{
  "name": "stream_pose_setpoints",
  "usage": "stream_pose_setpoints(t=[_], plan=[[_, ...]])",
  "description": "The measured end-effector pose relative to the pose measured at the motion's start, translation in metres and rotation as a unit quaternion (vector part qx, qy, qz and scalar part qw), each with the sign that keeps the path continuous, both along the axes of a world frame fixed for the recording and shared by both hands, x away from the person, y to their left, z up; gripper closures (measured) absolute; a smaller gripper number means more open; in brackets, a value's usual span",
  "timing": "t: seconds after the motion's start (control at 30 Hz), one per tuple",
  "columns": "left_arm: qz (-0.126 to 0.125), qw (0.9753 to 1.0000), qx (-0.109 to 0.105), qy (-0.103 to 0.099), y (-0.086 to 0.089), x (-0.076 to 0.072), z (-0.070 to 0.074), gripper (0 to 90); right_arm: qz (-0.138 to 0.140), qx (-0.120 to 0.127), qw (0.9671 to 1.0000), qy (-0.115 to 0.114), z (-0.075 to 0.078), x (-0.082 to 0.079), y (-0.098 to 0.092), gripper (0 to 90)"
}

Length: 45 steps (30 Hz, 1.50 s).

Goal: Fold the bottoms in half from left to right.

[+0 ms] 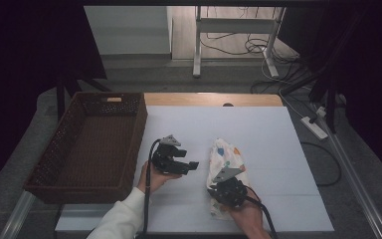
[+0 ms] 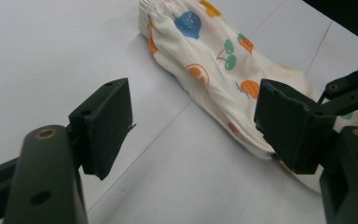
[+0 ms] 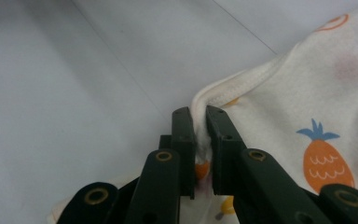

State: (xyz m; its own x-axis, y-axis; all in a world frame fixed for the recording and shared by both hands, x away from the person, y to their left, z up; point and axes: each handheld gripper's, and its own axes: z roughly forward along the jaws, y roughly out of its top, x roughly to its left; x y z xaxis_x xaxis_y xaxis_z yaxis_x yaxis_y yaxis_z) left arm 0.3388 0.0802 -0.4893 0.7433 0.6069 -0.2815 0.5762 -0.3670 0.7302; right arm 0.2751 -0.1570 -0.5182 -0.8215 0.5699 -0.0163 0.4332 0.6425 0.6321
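The fruit-print cloth, stretched from 12 to 6 o'clock, is pinched at its near hem by the right gripper, with the wide-open left gripper at its 9 o'clock.

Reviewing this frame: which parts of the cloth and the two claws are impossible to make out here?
- Near end of the fruit-print cloth, high view: covered by the right claw and the hand holding it.
- Cloth's far side, right gripper view: cut off by the right edge.
- Cloth's lower end, left gripper view: hidden behind the left claw, whose jaws stand open.
- Pinched hem, right gripper view: how deep it sits between the shut jaws is hidden.
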Motion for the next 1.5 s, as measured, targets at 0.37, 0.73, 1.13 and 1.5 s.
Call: stream_pose_setpoints(t=[0.37,0.73,1.13,1.5], plan=[[0.002,1.0000,-0.001,0.002,0.003,0.001,0.000,26.8,0.015,0.011,0.9998,0.008,0.002,-0.008,0.012,82.0],[0.003,1.0000,-0.001,0.004,0.005,0.001,-0.001,26.8,0.030,0.010,0.9994,0.012,0.001,-0.013,0.017,81.8],[0.004,1.0000,0.000,0.004,0.005,0.002,-0.001,26.7,0.033,0.020,0.9992,0.002,0.004,-0.016,0.016,63.3],[0.004,1.0000,0.001,0.004,0.005,0.001,-0.001,26.5,-0.024,0.080,0.9960,-0.034,0.030,-0.004,-0.018,45.4]])
